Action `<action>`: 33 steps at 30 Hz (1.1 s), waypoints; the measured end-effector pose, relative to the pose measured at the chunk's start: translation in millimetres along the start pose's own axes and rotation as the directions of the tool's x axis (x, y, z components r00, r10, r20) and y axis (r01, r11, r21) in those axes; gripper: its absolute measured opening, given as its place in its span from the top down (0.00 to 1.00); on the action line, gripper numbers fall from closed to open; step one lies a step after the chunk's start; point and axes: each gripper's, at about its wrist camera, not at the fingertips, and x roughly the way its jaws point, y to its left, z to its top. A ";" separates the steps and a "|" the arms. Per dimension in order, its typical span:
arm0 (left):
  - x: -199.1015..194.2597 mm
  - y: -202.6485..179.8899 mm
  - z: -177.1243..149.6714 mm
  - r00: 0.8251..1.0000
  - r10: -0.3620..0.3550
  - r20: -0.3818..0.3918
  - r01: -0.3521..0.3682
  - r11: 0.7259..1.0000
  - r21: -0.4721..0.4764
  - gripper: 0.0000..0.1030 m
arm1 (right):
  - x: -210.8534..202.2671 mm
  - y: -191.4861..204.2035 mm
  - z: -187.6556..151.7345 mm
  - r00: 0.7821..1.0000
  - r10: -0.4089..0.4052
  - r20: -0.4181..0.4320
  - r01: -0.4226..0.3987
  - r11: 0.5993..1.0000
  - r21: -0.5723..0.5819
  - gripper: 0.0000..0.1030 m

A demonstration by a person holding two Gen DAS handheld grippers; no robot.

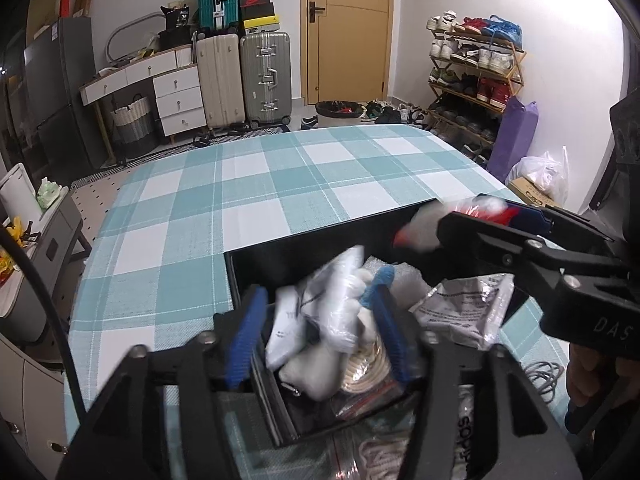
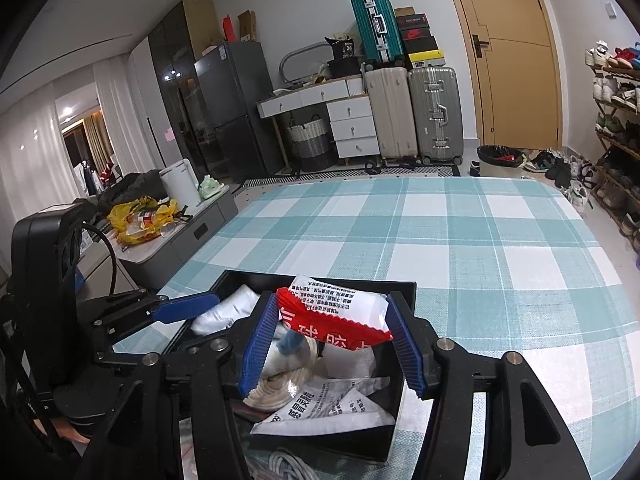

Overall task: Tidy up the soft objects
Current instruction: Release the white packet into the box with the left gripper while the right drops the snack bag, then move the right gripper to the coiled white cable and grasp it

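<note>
Right gripper (image 2: 332, 344): pinching red-and-white packet (image 2: 340, 308) above black box (image 2: 402, 364).
Left gripper (image 1: 316, 332): spread, holding nothing.
Handling: light, crinkly; grip mid-body.

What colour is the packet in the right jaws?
White with a red edge: the packet, clearest in the right wrist view.
</note>
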 end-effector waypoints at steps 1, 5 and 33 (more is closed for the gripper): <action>-3.2 -0.4 -0.5 1.000 0.000 0.005 0.000 1.000 0.002 0.38 | -2.7 -1.1 -0.3 1.000 0.001 0.001 -0.001 1.000 0.001 0.34; -16.0 0.2 -4.5 1.000 -0.021 0.020 0.021 1.000 -0.012 0.17 | -17.3 -7.3 -2.1 0.999 -0.020 0.026 0.019 1.000 0.022 0.18; -86.2 -8.4 -54.0 0.991 0.041 0.131 -0.036 0.998 -0.042 0.00 | -84.9 0.6 -70.7 0.996 -0.077 -0.041 0.075 0.996 -0.055 0.01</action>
